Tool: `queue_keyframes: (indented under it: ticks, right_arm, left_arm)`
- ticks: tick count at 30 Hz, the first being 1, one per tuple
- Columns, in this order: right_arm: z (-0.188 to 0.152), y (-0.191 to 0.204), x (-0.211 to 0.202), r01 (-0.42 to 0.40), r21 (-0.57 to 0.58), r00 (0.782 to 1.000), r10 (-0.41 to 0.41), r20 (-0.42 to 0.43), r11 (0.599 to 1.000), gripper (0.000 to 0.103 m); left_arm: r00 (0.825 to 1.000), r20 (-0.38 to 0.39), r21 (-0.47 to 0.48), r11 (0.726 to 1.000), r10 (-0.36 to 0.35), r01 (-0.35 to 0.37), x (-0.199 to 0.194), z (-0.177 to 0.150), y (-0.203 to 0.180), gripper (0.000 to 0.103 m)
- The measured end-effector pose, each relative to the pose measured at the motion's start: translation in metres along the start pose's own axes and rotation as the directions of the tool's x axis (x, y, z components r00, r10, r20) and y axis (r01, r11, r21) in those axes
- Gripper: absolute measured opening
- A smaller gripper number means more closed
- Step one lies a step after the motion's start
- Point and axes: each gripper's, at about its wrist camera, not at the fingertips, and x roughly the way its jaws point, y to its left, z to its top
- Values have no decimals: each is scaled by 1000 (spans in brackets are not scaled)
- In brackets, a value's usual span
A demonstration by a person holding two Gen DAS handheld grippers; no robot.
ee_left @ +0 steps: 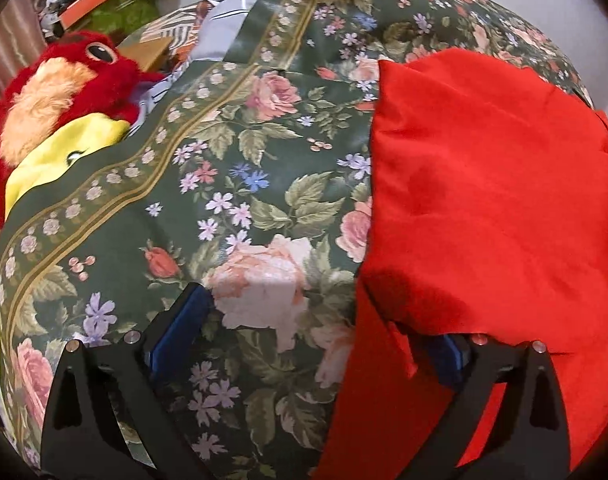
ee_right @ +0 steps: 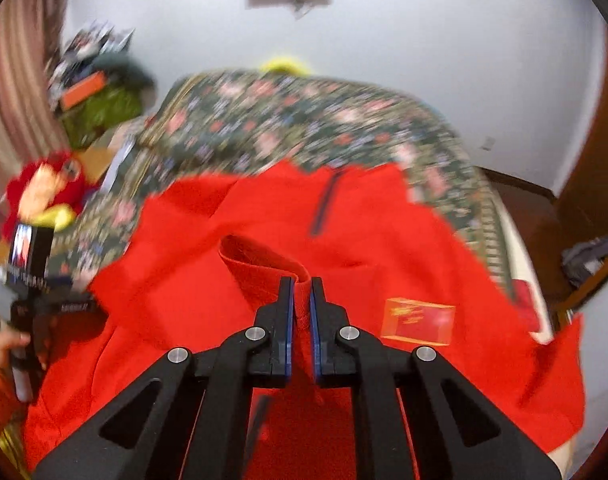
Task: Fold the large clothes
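Note:
A large red garment (ee_right: 344, 232) lies spread on a bed with a dark green floral cover (ee_left: 232, 168). In the left wrist view the garment (ee_left: 488, 184) fills the right side. My left gripper (ee_left: 316, 320) is open, low over the bed; its right finger is hidden under the red cloth's edge, its left finger (ee_left: 184, 328) is over the floral cover. My right gripper (ee_right: 302, 292) is shut on a ribbed red cuff or hem (ee_right: 264, 260) of the garment, lifted above the rest. The right wrist view is motion-blurred. My left gripper also shows in the right wrist view (ee_right: 28, 280), held by a hand.
A red plush toy (ee_left: 56, 92) and a yellow one (ee_left: 56, 160) lie at the bed's left edge. Clutter and an orange box (ee_left: 88, 4) sit at the far left by a curtain. A white wall (ee_right: 424, 60) stands behind the bed. A wooden door frame (ee_right: 596, 200) is at right.

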Motion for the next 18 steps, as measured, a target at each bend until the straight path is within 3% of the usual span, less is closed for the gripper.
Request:
queue_keyframes:
  ticks: [4, 10, 18]
  right_arm:
    - [-4, -39, -21, 55, 72, 998, -56, 14, 996, 6]
    - [-32, -83, -23, 107, 151, 993, -98, -66, 983, 6]
    - [-67, -114, -9, 81, 210, 979, -38, -202, 974, 7]
  left_arm:
    - [1000, 3, 6, 1000, 26, -26, 0, 0, -3, 100]
    - [999, -5, -5, 999, 39, -39, 1, 0, -1, 103]
    - [996, -44, 8, 997, 77, -77, -2, -1, -4, 103]
